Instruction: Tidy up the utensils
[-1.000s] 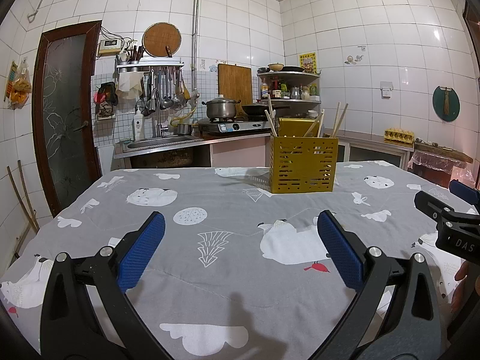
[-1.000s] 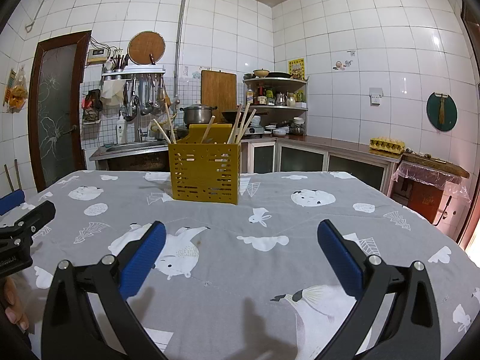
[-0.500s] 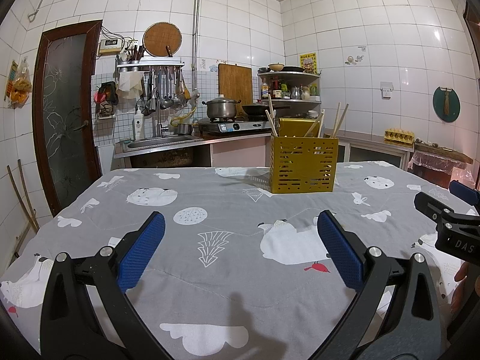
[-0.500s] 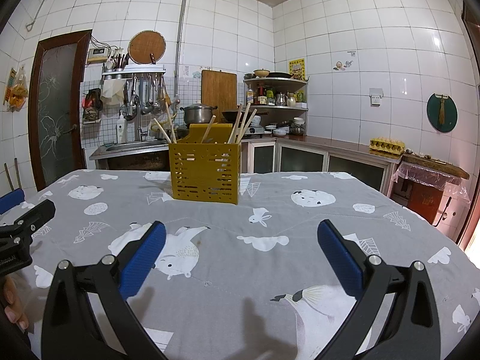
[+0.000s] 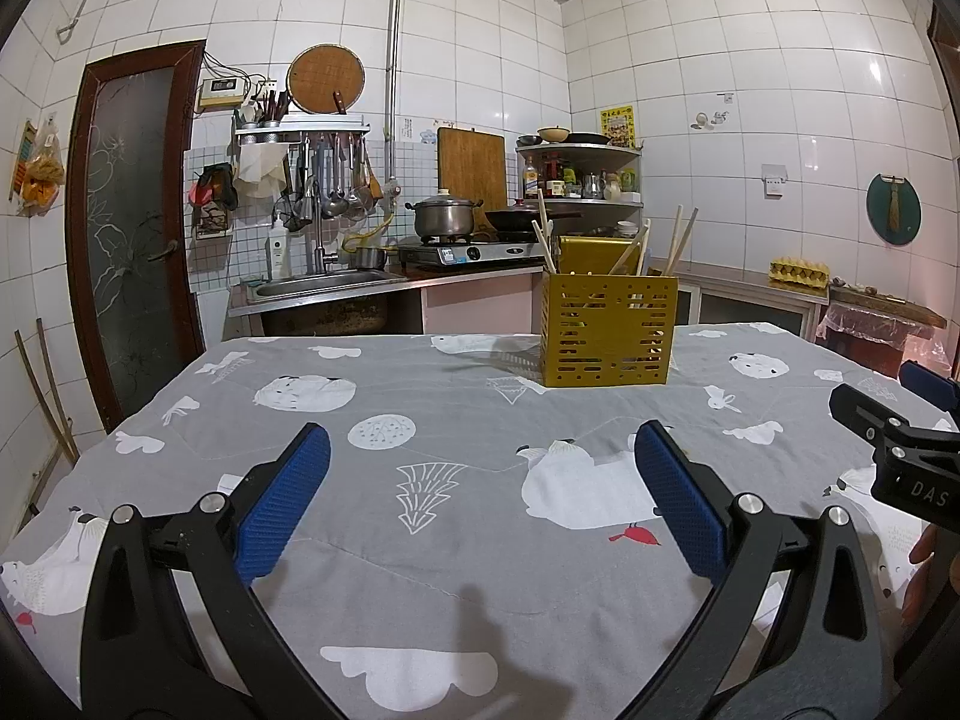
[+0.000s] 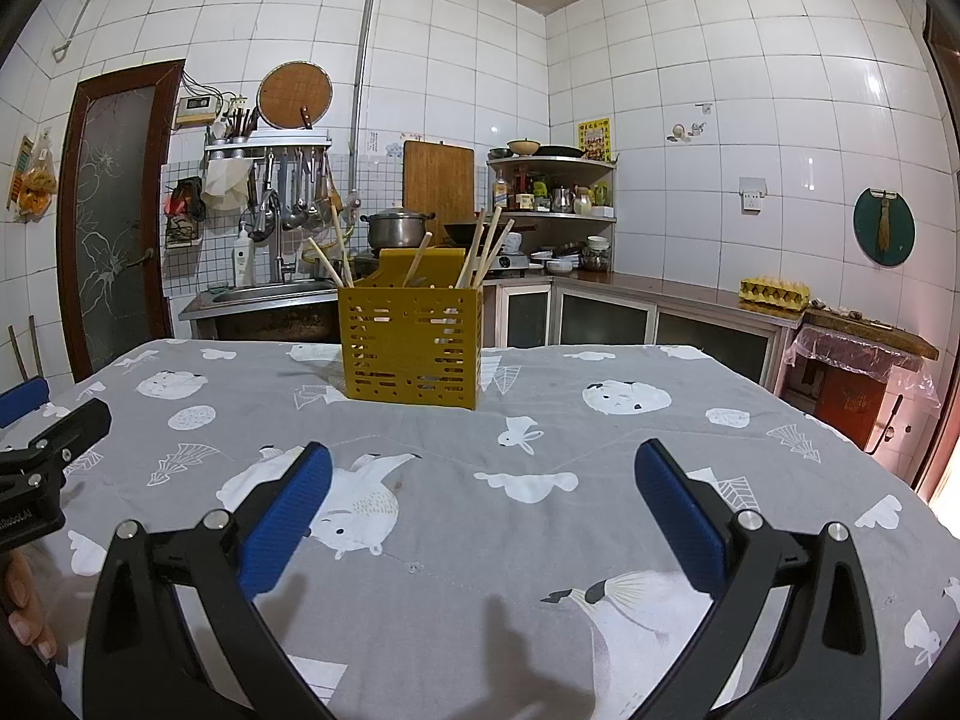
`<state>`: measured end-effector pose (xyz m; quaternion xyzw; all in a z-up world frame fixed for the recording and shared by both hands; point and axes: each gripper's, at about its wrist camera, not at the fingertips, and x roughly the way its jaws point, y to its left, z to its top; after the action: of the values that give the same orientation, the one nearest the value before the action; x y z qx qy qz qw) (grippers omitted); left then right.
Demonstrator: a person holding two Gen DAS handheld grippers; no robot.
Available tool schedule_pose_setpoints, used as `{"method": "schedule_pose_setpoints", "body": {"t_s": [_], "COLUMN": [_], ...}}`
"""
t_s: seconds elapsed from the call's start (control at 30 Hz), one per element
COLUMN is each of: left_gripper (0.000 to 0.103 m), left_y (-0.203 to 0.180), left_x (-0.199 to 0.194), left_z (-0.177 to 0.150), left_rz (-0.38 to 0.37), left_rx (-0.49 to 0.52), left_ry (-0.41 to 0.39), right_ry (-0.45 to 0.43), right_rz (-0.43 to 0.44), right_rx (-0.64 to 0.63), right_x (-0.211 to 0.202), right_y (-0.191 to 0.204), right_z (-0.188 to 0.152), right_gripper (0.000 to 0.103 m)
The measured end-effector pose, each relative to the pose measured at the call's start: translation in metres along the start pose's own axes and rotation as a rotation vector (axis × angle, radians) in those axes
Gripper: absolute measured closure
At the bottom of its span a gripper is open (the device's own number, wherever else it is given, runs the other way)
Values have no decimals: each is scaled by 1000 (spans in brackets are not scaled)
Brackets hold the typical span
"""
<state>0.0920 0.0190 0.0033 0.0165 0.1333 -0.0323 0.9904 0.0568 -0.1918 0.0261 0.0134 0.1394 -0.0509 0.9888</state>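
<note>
A yellow slotted utensil holder (image 5: 607, 330) stands upright at the far side of the table, also in the right wrist view (image 6: 411, 343). Several wooden chopsticks (image 5: 677, 240) (image 6: 483, 249) stick out of its top. My left gripper (image 5: 480, 450) is open and empty, low over the near part of the table, well short of the holder. My right gripper (image 6: 480, 468) is open and empty, also near the front, to the right of the left one. Each gripper shows at the edge of the other's view.
The table carries a grey cloth (image 5: 456, 420) with white animal prints. Behind it are a sink counter (image 5: 324, 288), a stove with a pot (image 5: 447, 219), a corner shelf (image 6: 552, 186), and a door (image 5: 132, 228) at the left.
</note>
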Motion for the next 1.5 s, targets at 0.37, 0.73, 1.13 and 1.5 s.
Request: {"method": "schedule_pose_setpoints", "body": {"t_s": [0.37, 0.73, 1.13, 1.5], "left_gripper": [5, 5, 5, 5], "left_y": [0, 0, 1, 0], "left_x": [0, 0, -1, -4], "left_z": [0, 0, 2, 4], "left_rz": [0, 0, 1, 6], "left_rx": [0, 0, 1, 4], "left_ry": [0, -1, -4, -16], "right_ry": [-1, 0, 1, 1], "right_rz": [0, 0, 1, 1], "right_rx": [-1, -1, -1, -2], "right_x": [0, 0, 0, 0], "right_y": [0, 1, 0, 0], "right_z": [0, 0, 0, -1], "right_gripper": [4, 4, 4, 4]}}
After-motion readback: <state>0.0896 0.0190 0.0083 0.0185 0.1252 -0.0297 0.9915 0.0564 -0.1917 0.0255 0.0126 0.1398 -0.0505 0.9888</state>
